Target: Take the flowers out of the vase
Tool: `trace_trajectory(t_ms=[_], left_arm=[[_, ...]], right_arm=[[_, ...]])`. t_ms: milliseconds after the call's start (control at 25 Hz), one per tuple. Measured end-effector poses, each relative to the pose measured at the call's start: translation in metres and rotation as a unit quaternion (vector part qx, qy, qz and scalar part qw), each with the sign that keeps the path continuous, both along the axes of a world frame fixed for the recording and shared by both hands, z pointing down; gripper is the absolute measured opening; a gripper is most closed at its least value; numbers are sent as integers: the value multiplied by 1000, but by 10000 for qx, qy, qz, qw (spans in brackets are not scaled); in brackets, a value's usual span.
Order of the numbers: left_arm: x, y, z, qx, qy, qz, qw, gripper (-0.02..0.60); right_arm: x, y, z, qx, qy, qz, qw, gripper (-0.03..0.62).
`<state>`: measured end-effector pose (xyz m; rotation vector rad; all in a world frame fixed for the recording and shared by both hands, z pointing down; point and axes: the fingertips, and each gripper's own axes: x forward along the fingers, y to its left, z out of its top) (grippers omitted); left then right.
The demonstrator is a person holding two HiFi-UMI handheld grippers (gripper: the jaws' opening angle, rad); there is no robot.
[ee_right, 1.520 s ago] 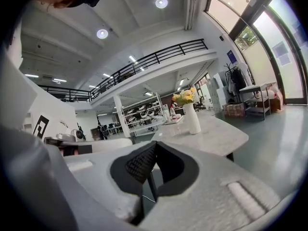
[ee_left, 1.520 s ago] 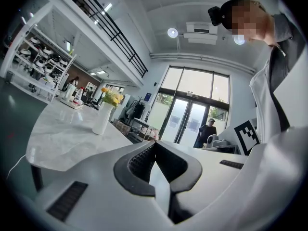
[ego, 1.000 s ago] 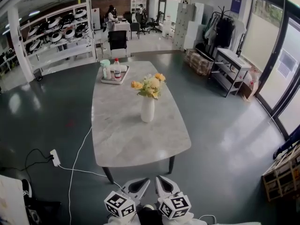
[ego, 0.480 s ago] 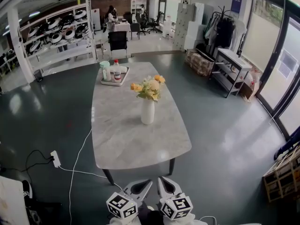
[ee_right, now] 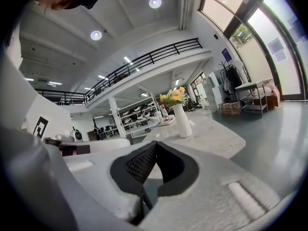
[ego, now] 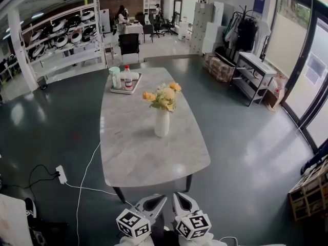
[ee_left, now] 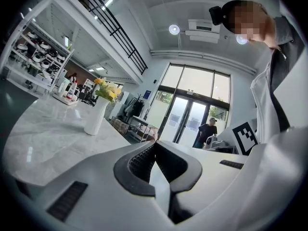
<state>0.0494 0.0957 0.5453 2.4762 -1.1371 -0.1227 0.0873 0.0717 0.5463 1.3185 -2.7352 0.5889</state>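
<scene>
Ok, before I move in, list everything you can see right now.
table: one, grey marble, centre of floor
vase: one, white, upright mid-table
flowers: one bunch, yellow and white, in the vase
tray: one, pale, table's far end, holding bottles
power strip: one, white, floor left of table
chair: one, black, beyond the table
left gripper: one, white, shut, short of the table
right gripper: one, white, shut, beside it

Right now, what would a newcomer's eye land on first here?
The yellow and cream flowers in a white vase stand midway along the long grey table. At its far end sits a tray with bottles. Nearest the camera, the left claw and right claw are shut and empty, short of the table.
</scene>
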Motion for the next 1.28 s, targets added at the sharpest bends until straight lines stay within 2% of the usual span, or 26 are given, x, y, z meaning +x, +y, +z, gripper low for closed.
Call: trace_trajectory(t_ms=[280, 600, 840, 1280], left_arm=[[-4, -41, 2, 33, -33, 111, 9999, 2], [-22, -115, -3, 30, 21, 108, 9999, 2], [-34, -167, -6, 128, -317, 259, 9991, 2], [-76, -254, -17, 184, -437, 196, 9987, 2]], right_arm=[[-3, -42, 2, -13, -25, 149, 9999, 0], [-21, -114, 0, -16, -4, 149, 9999, -1], [-33, -168, -3, -56, 31, 254, 9997, 0], [-57, -247, -14, -13, 175, 404, 9990, 0]])
